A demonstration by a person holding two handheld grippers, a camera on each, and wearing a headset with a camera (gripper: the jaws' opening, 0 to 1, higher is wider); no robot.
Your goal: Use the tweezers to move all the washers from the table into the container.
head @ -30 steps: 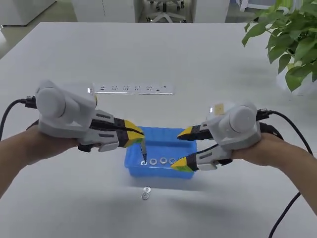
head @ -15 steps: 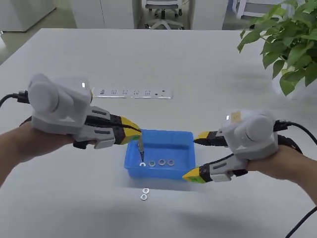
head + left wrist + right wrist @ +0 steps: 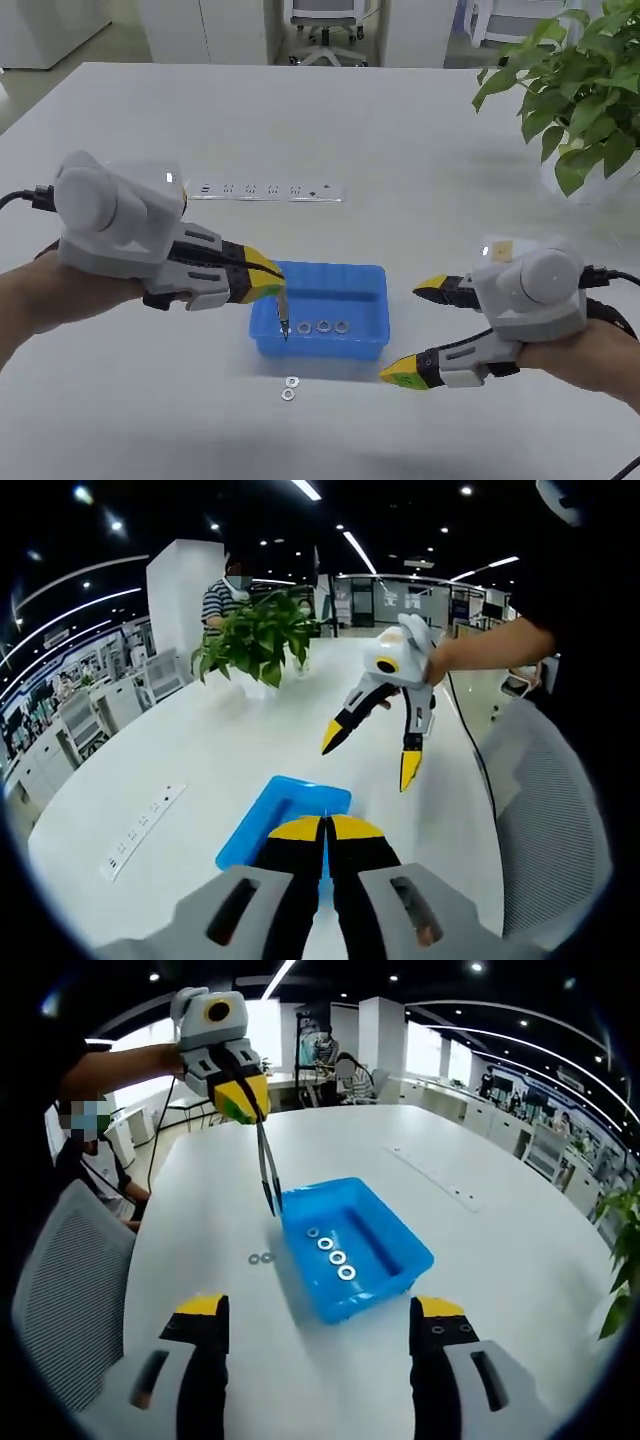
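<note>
Now: tweezers poised at the container's left end

Up front, the left gripper [image 3: 266,284] has its fingers closed tight on the tweezers [image 3: 284,312]. They hang point-down from the yellow fingertips, over the left end of the blue container [image 3: 330,349]. From the head view their tips reach inside that end. The tips are too small to tell whether anything is pinched between them. A row of washers [image 3: 337,1257], four as counted in the right gripper view, lies along the container floor, and the tweezer tips seem to be nearest the leftmost one. A loose pair of washers [image 3: 289,388] sits on the white table [image 3: 400,150] just in front of the container's near wall, the two touching or nearly so. The right gripper [image 3: 412,331] is held just beside the container's right end, with its fingers spread wide and nothing between them. A white power strip [image 3: 265,190] lies on the table beyond the container, and a leafy plant [image 3: 575,95] stands at the far right.
</note>
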